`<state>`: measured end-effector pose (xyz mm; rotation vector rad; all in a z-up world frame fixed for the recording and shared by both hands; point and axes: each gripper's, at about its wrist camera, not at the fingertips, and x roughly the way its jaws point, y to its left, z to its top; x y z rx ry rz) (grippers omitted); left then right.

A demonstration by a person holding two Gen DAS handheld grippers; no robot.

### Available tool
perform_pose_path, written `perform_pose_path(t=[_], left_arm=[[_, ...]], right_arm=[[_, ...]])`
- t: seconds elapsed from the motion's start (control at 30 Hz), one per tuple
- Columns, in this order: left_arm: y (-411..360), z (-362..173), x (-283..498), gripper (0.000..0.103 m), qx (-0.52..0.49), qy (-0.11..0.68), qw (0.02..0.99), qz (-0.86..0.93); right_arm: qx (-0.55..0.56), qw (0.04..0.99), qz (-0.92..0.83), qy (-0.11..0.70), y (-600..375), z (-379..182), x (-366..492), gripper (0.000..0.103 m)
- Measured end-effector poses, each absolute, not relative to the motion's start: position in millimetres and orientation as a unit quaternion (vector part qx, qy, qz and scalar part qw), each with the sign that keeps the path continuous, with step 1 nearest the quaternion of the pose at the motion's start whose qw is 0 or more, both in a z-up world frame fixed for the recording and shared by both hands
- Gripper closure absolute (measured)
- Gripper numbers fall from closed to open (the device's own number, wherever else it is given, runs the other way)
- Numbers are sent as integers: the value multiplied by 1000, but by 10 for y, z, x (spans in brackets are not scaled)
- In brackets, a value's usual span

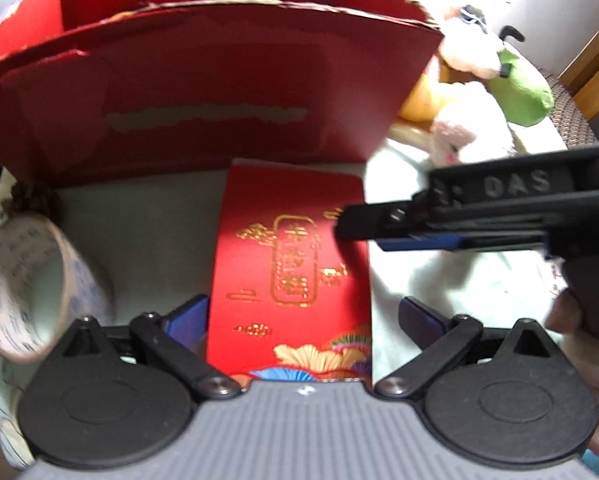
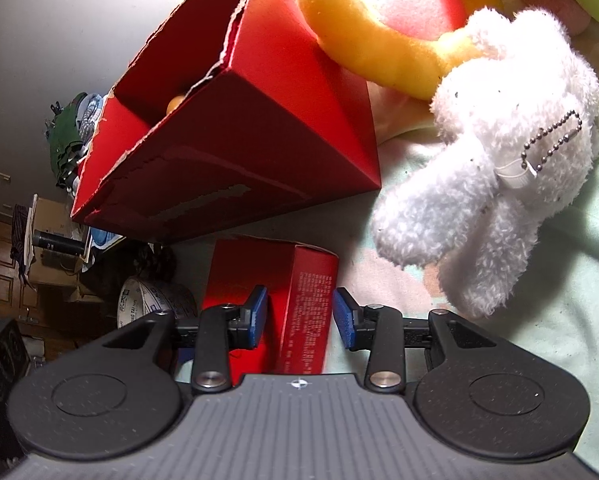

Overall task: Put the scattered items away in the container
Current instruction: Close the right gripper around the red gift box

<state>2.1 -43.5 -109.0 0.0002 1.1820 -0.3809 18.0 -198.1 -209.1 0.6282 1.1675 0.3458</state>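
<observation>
Both fisheye views bow hard at the edges, the left wrist one smeared with blur across the red carton (image 1: 203, 92), while bright light washes the white plush (image 2: 499, 152) and leaves deep shadow under the right gripper (image 2: 301, 316).

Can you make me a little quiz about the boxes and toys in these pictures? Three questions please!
1. True or false: the small red box lies inside the big red carton.
2. The plush toy with the bead chain is: A) white B) blue C) black.
3. Fill in: in the left wrist view, the tape roll lies to the ____ of the small red box.

Key: 1 false, it lies on the cloth in front of the carton; 2 A; 3 left.
</observation>
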Motion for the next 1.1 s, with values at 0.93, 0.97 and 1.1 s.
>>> perform_pose_path(t=[0.93,0.97,1.1], left_arm=[[-869,-1070,-68,14,8,560,793,-239],[-892,-1025,-89,13,10,557,793,-246],[-1053,-839,-150,14,28,539,797,-273]], right_arm=[[274,783,181,529,-2246,-2006,-96,48],[275,785,181,525,-2287,-1967,-125,48],[287,794,171,507,-2474,-1804,-242,49]])
